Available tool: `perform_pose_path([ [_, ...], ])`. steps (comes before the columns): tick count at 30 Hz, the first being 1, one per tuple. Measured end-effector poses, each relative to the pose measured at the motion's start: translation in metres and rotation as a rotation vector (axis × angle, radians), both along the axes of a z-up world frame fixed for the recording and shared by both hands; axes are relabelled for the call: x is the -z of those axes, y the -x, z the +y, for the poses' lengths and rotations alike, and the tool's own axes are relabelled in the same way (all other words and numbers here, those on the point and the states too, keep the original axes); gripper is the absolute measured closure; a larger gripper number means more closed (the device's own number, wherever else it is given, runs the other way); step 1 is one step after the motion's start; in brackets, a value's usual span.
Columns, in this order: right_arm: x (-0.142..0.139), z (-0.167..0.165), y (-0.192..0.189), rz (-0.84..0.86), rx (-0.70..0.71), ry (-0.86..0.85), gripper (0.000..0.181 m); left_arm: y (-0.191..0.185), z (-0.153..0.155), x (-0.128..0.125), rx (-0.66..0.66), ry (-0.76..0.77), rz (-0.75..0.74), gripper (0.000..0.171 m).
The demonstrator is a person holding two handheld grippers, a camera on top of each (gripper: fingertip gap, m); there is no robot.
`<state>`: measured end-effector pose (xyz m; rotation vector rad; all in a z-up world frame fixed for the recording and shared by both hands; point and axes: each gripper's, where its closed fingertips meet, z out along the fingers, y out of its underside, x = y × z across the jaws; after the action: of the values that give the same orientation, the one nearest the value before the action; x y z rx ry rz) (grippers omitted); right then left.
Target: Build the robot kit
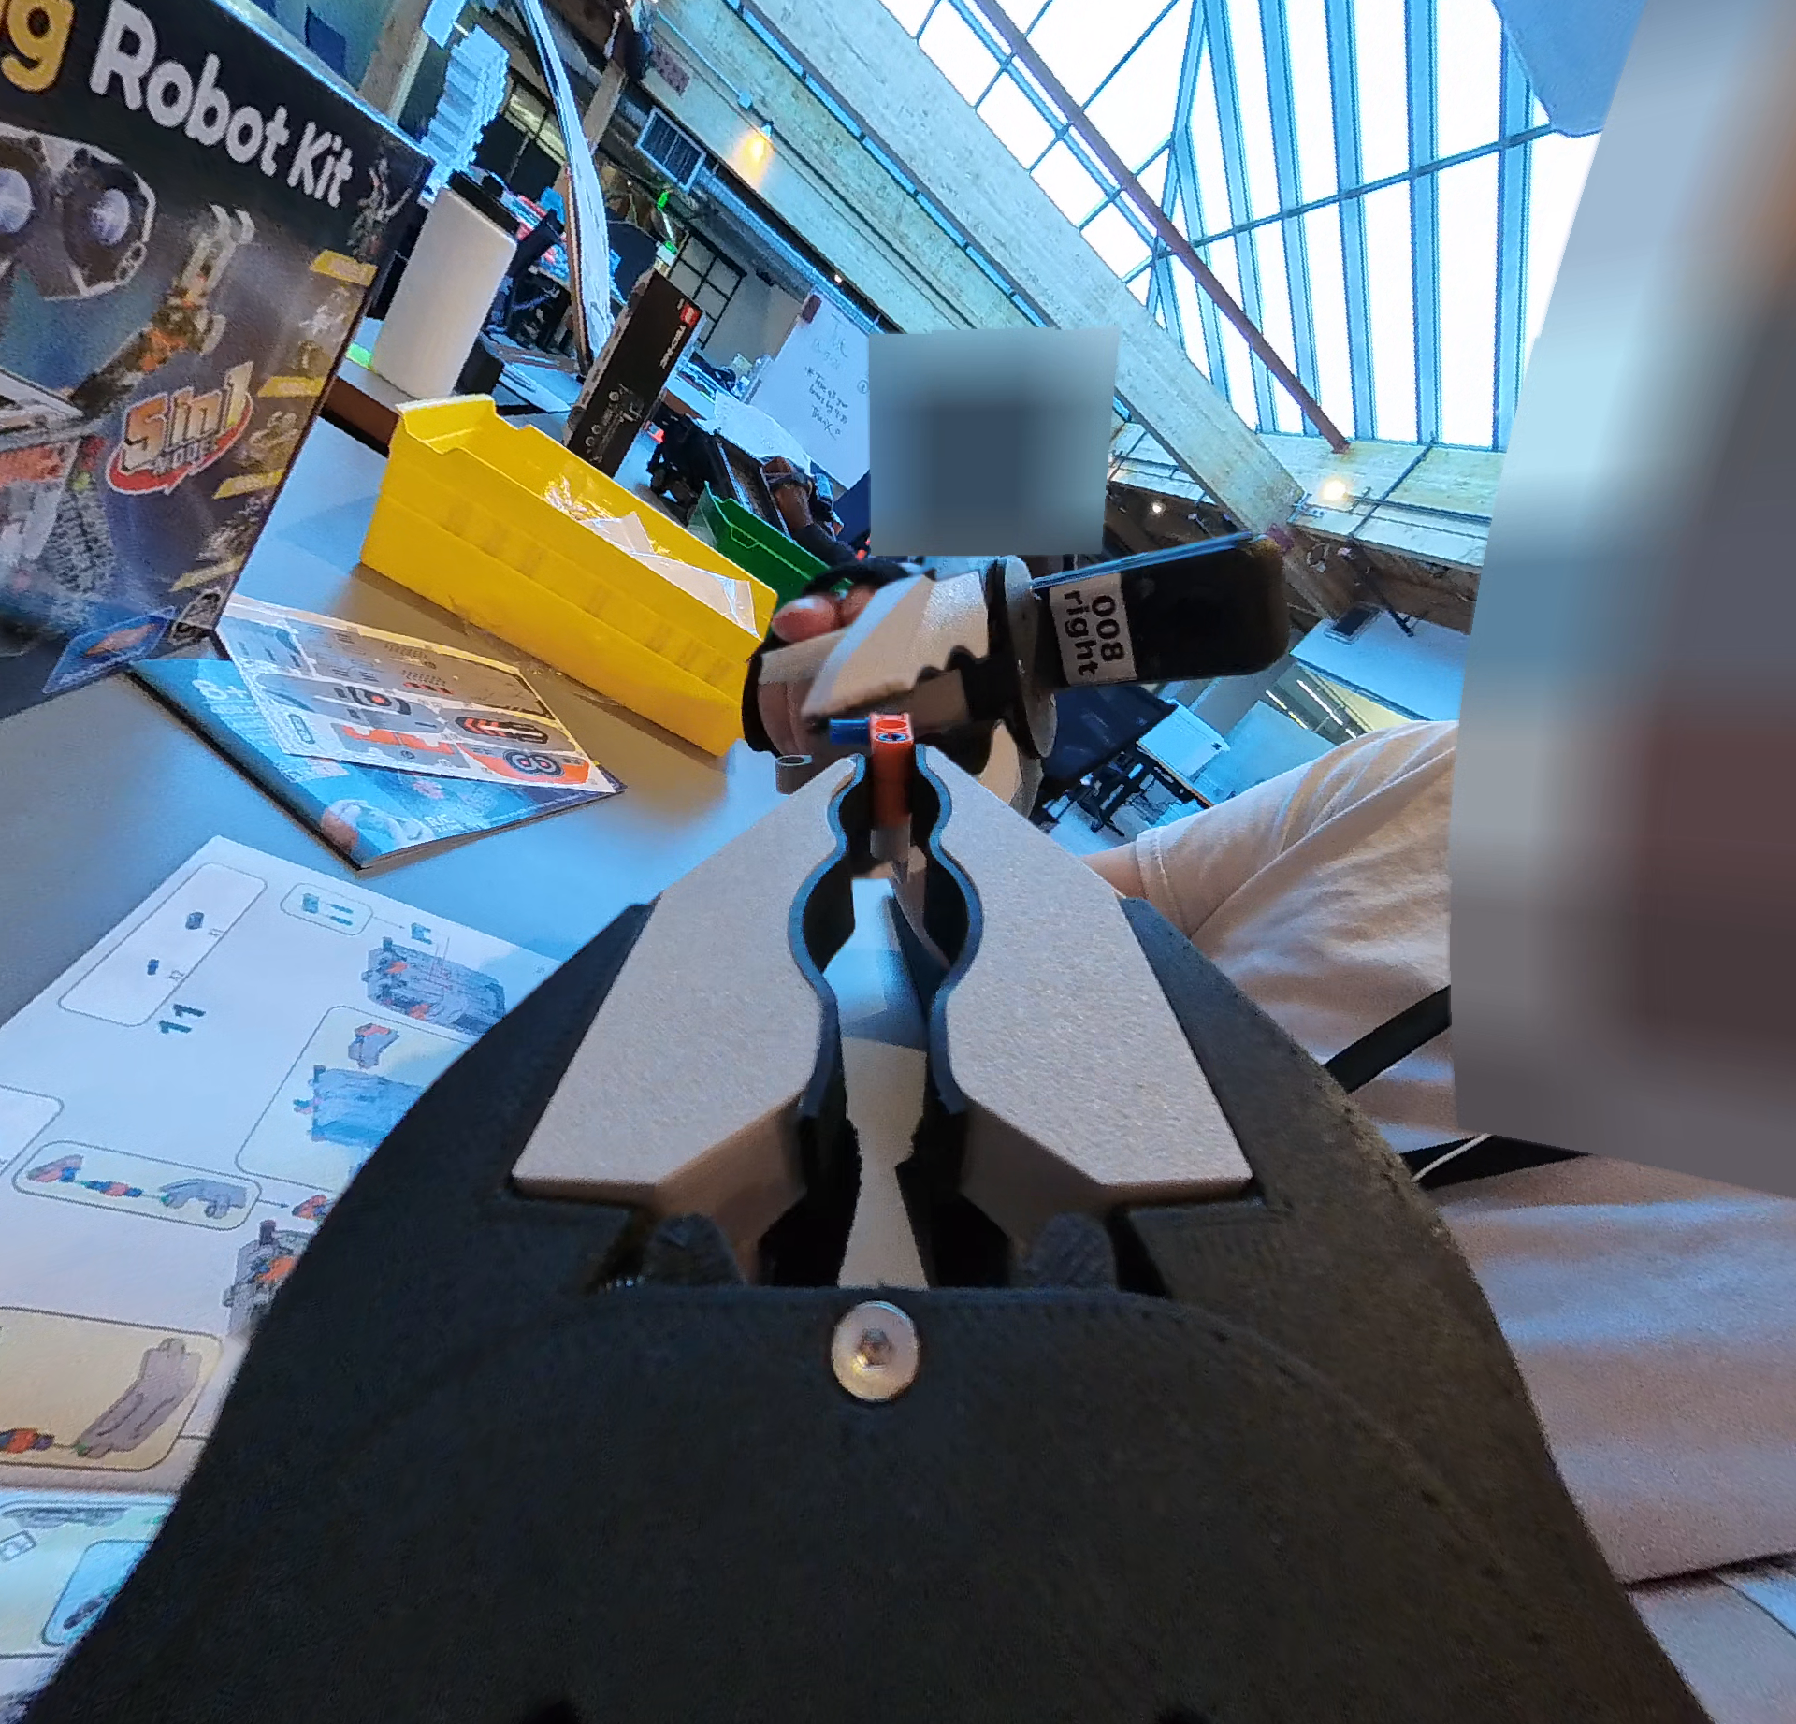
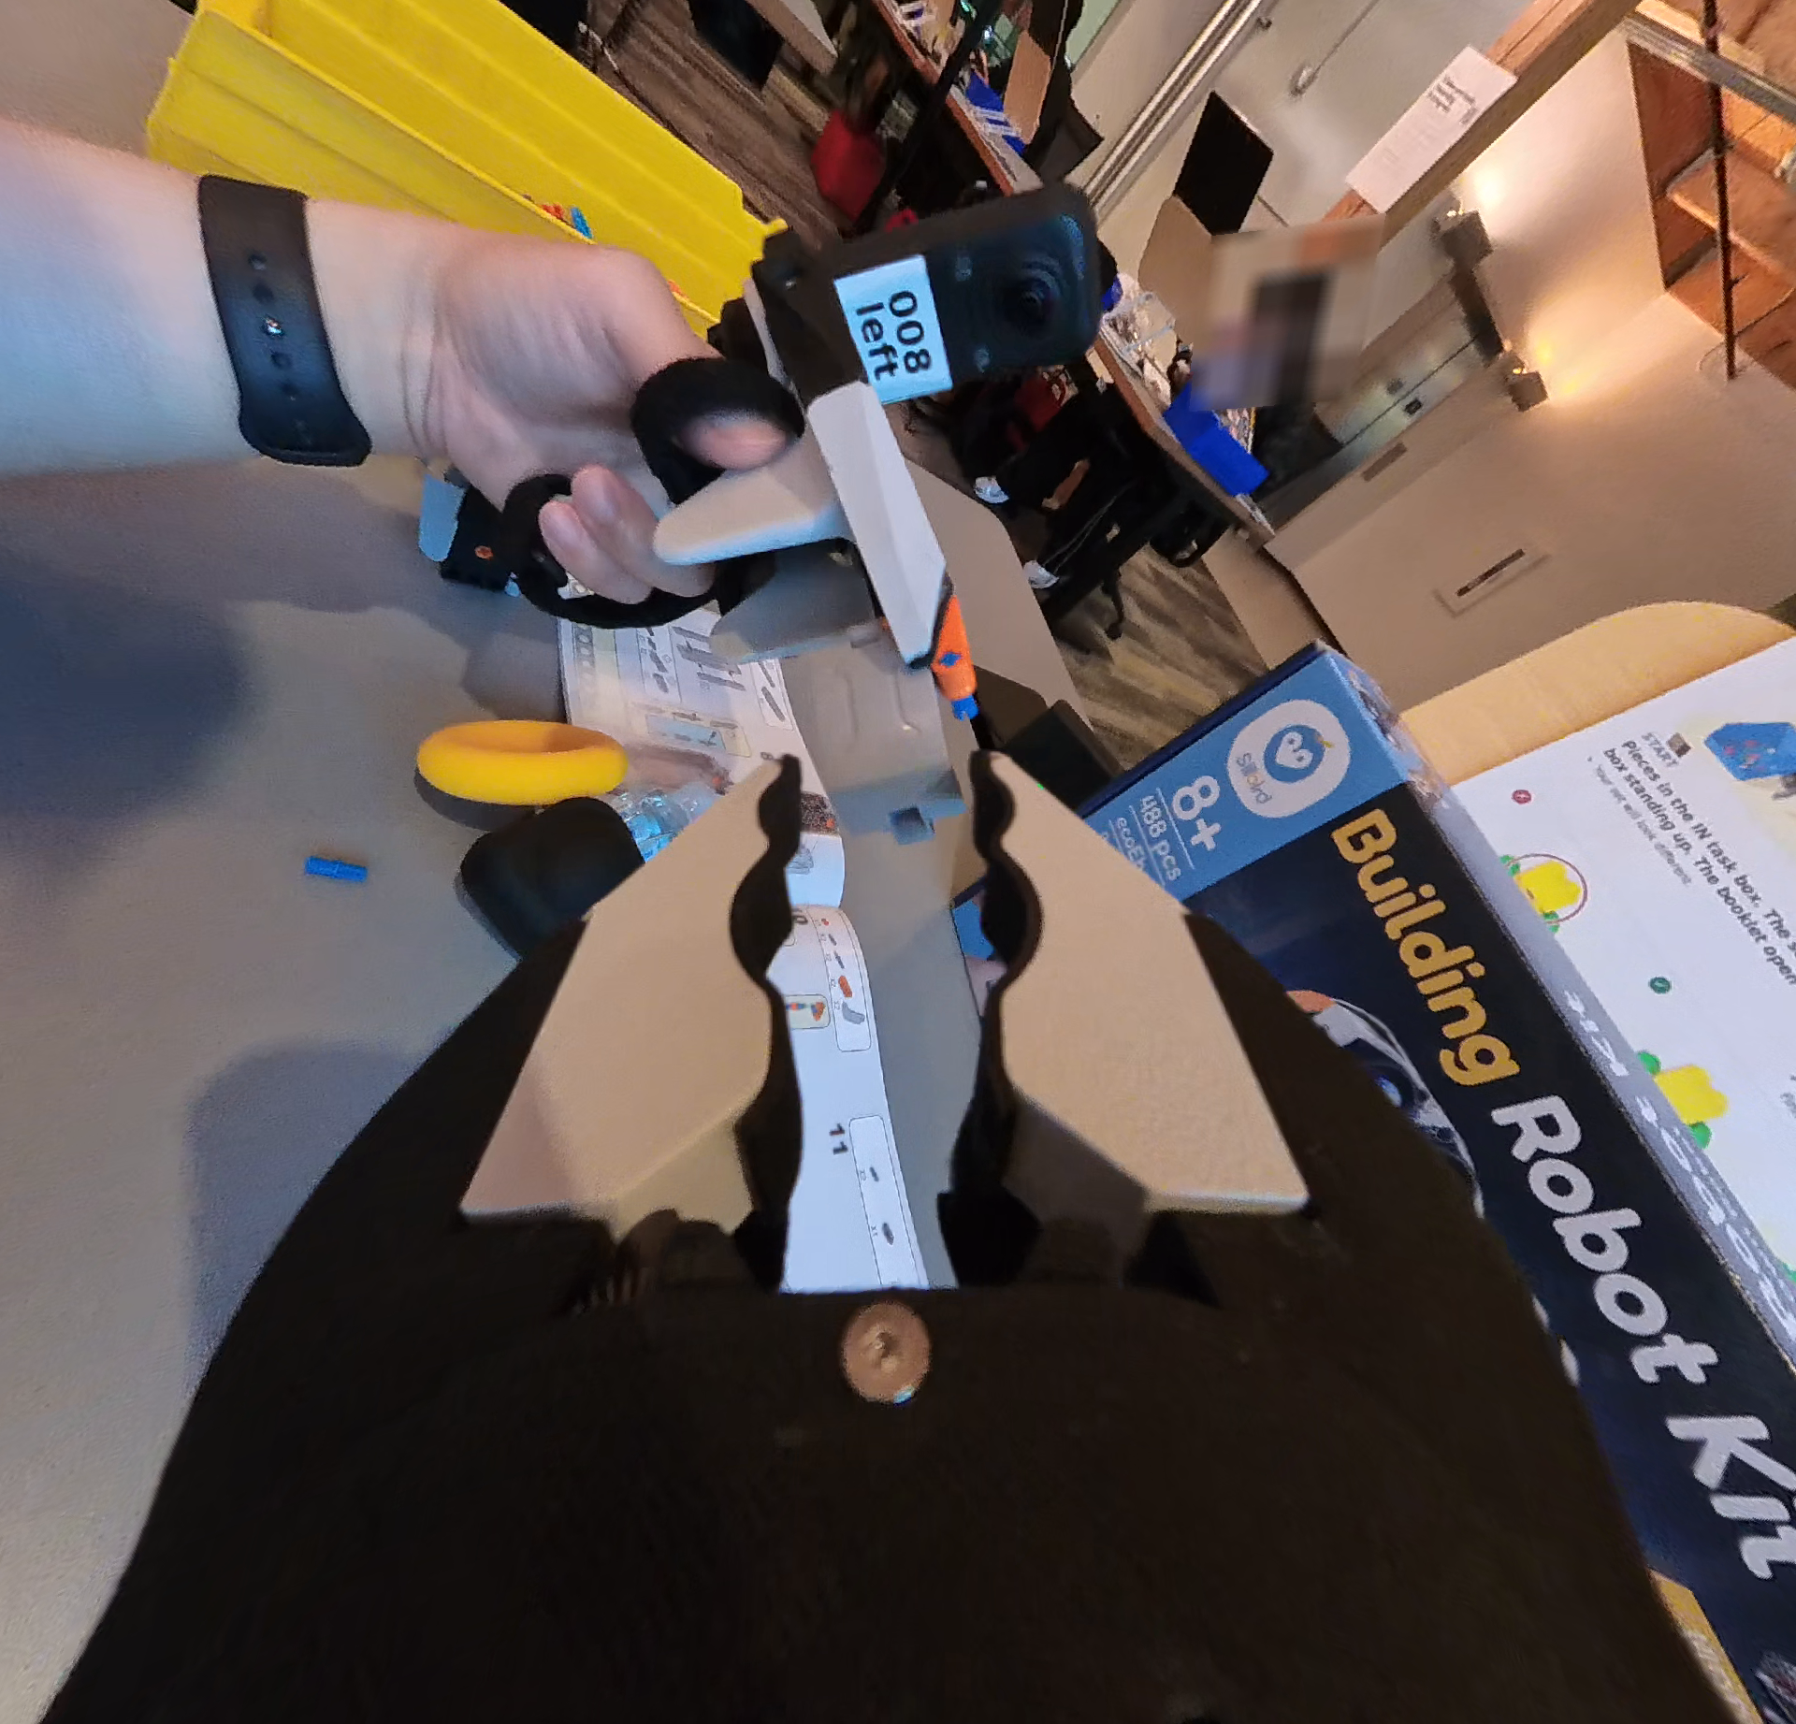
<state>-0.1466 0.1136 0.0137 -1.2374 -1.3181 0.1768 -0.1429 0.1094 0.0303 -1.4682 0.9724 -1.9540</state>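
left gripper (image 1: 889, 783): clamped on small orange piece (image 1: 890, 773) (blue pin at its tip), raised above the desk (image 1: 117, 793)
right gripper (image 2: 884, 783): parted, nothing held, facing left gripper
nearby: yellow bin (image 1: 544, 550), instruction sheet (image 1: 243, 1046), kit box (image 2: 1458, 1046)

You're in an open workshop-style office: skylights (image 1: 1312, 171) over timber beams (image 1: 972, 151), rows of cluttered worktables (image 2: 1147, 365), and a whiteboard (image 1: 816, 385) behind.
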Motion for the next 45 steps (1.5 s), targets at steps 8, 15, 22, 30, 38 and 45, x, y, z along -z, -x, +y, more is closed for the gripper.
perform_pose_path([
  [8,-0.004,-0.005,-0.002,-0.002,-0.032,-0.049,0.147,0.012,-0.013,-0.02,0.098,0.019,-0.14,0.167],
  [15,-0.022,-0.012,-0.01,0.082,-0.066,-0.041,0.146,0.02,-0.028,-0.029,0.158,-0.036,-0.19,0.166],
  [22,-0.014,-0.007,-0.022,0.051,-0.054,-0.003,0.145,0.02,-0.033,-0.028,0.154,-0.056,-0.179,0.166],
  [30,-0.005,-0.007,-0.022,0.021,-0.061,0.02,0.144,0.021,-0.032,-0.028,0.157,-0.045,-0.181,0.167],
  [38,-0.002,-0.009,-0.019,0.009,-0.073,0.018,0.142,0.022,-0.031,-0.026,0.146,-0.045,-0.17,0.167],
  [45,-0.006,-0.011,-0.016,0.015,-0.073,-0.015,0.142,0.016,-0.029,-0.021,0.133,-0.043,-0.14,0.167],
])
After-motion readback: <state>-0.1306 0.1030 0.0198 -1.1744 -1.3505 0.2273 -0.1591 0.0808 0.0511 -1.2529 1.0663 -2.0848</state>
